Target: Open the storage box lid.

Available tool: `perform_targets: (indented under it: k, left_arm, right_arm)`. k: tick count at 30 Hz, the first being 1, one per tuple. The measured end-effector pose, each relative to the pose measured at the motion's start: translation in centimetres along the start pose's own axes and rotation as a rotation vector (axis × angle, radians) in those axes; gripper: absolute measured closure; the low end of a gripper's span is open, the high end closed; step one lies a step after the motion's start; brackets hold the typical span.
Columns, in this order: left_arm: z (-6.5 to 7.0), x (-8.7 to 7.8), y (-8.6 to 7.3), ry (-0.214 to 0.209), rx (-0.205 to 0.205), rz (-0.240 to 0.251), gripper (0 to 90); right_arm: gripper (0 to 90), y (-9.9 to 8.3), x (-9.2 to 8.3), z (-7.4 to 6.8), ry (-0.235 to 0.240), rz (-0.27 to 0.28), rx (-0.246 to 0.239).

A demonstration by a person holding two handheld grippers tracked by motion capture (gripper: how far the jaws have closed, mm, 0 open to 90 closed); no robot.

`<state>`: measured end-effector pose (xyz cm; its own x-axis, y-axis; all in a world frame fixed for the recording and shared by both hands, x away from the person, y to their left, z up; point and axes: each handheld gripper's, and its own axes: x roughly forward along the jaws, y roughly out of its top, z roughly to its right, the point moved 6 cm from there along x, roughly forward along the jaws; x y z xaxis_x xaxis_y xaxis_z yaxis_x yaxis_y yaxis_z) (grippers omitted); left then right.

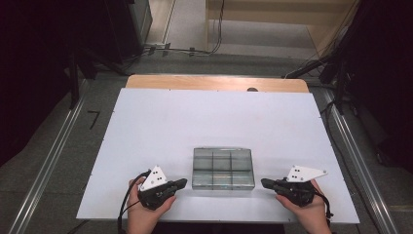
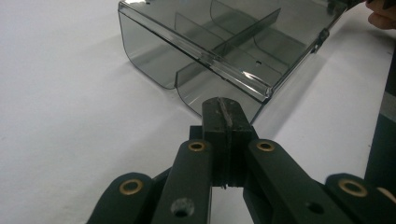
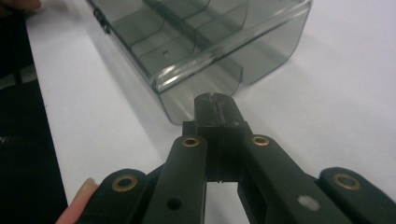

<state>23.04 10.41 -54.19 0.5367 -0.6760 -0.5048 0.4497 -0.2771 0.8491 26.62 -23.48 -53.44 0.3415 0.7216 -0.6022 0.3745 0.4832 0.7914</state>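
Two grippers, both clenched on nothing: left gripper (image 1: 182, 183) near the left wall of the smoky clear divided box (image 1: 223, 168), right gripper (image 1: 265, 183) near its right wall, each jaw pair pressed flat together and pointing inward at the box. Box sat near-centre on the white table (image 1: 160, 122), compartments seemingly empty, close to the near edge. Risk noted: closed tips could only push; uneven pressure would likely skid the light box or twist it off the near edge.
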Motion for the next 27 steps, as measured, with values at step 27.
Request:
perform_targets:
  k: [27]
  left_arm:
    - [0.4, 0.7, 0.0, -0.061, 0.024, -0.01, 90.0]
  right_arm:
    - [88.1, 0.5, 0.9, -1.3, 0.062, 0.016, -0.05]
